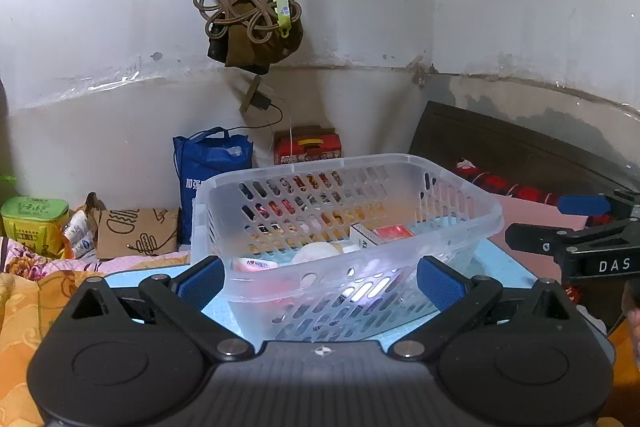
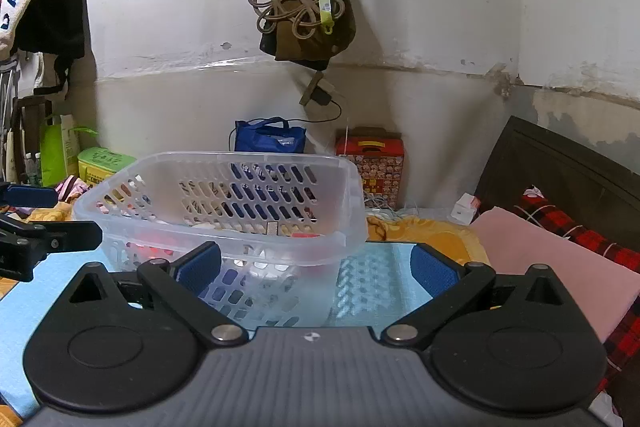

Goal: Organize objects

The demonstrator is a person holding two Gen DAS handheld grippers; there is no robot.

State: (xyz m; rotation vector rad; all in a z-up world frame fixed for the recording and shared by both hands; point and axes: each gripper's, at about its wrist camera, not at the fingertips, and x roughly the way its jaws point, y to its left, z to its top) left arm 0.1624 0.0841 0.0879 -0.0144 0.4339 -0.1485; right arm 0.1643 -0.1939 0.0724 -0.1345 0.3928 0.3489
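From the left wrist, the left gripper (image 1: 320, 277) has its blue-padded fingers (image 1: 202, 281) spread wide and holding nothing. Between and just beyond them stands a clear plastic basket (image 1: 400, 163) on a light blue table (image 1: 496, 263), its near wall reaching into the gap between the two pads. Inside the basket lie a white box (image 1: 366, 235), a red packet (image 1: 394, 231), a round white thing (image 1: 316, 253) and a pink-and-white packet (image 1: 254, 264). Off to the right of the right finger, the right gripper (image 1: 560, 223) shows, its two fingers apart. Beyond the left finger, against the wall, stand a blue bag (image 1: 212, 155) and a brown paper bag (image 1: 136, 233).

From the right wrist, the right gripper (image 2: 316, 267) is likewise wide open and empty. The basket (image 2: 240, 163) sits beyond the left finger (image 2: 200, 265), its near right corner falling between the fingers; the bare table (image 2: 376, 283) fills the rest of the gap. To the left of the left finger the left gripper (image 2: 44, 217) shows, fingers parted. Right of the right finger lies a pink cloth (image 2: 540, 247).
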